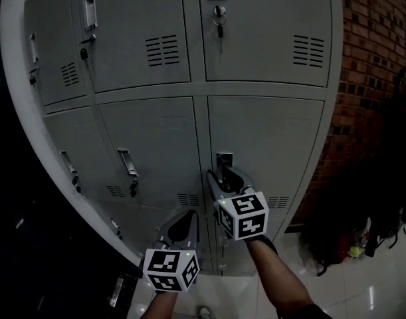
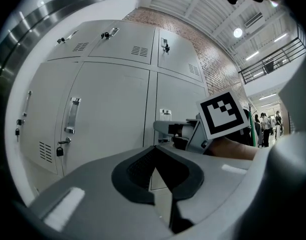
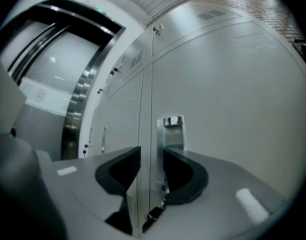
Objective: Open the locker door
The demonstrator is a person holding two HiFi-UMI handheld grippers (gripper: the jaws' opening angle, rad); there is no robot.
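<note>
The grey lower-right locker door (image 1: 272, 141) is closed, with a steel recessed handle (image 1: 224, 159) at its left edge. My right gripper (image 1: 222, 177) is up at that handle, and its jaws are open and narrowing slightly. In the right gripper view the handle (image 3: 174, 131) stands just beyond the gap of the gripper (image 3: 151, 156), partly behind the right jaw, and the pads are not pressing on it. My left gripper (image 1: 189, 218) hangs lower and to the left, shut and empty, its tips (image 2: 154, 151) meeting. The right gripper's marker cube (image 2: 222, 115) shows beside the handle (image 2: 165, 114).
Neighbouring locker doors carry handles (image 1: 127, 165) and a key (image 1: 219, 20). A small padlock or key fob (image 3: 153, 215) hangs below the handle. A brick wall (image 1: 379, 72) and dark hanging bags (image 1: 372, 211) are at the right. People (image 2: 269, 126) stand far off.
</note>
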